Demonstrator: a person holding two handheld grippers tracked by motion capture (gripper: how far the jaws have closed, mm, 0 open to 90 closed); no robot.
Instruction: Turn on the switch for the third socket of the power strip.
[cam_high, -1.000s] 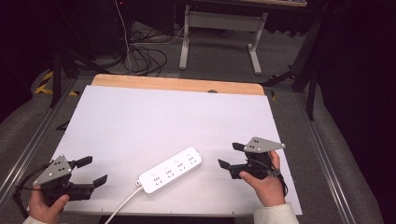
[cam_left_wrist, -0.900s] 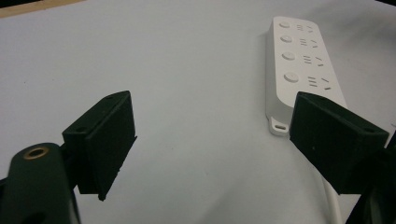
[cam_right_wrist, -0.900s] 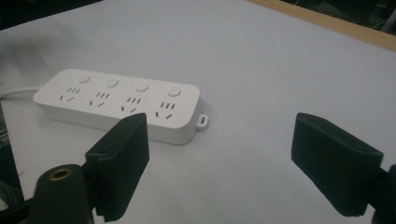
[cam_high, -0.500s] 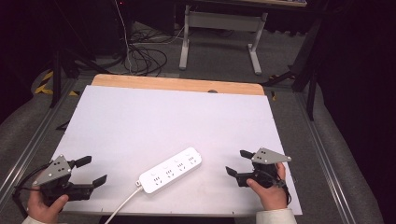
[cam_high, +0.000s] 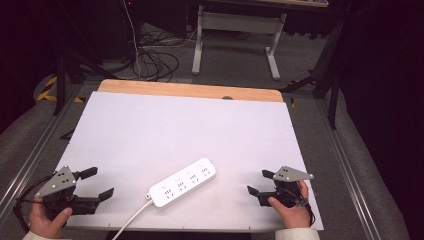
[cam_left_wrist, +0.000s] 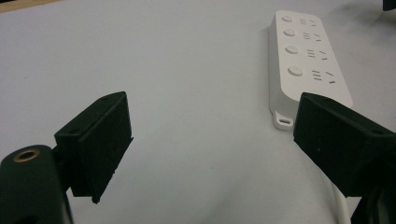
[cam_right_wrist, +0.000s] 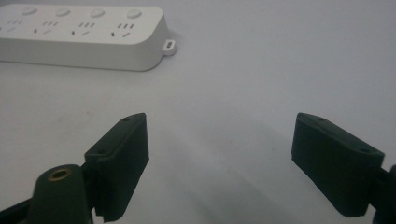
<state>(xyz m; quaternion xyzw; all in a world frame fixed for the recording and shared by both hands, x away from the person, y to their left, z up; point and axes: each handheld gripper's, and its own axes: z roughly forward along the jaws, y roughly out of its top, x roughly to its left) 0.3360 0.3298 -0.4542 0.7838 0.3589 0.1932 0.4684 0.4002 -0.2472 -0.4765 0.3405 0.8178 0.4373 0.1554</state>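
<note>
Compared with a second ago, the right gripper (cam_high: 260, 182) has come down and back toward the near edge of the surface (cam_high: 165, 130): it was lifted above the right front part of the white sheet, and in the high view it now sits low by the front right corner, held in the person's right hand (cam_high: 289, 210). The left gripper (cam_high: 97, 182) has kept its place at the front left corner in the left hand (cam_high: 47, 217), but its jaws have just been opening and now stand wide with nothing between them. The right gripper's jaws also stand wide apart and empty, over bare white surface in the right gripper view. The white power strip (cam_high: 183, 181) has not shifted; it lies flat on the surface between the two grippers, near the front edge, slanting from lower left to upper right, well apart from both. Its white cable (cam_high: 131, 222) leaves the lower-left end and runs off the front edge. In the left gripper view the power strip (cam_left_wrist: 308, 60) lies ahead and to the right, its near end just beyond the right jaw; four round buttons and four groups of socket slots show on its top. In the right gripper view the power strip (cam_right_wrist: 84, 37) lies across the upper left. No brand, label or writing can be read on it.
</note>
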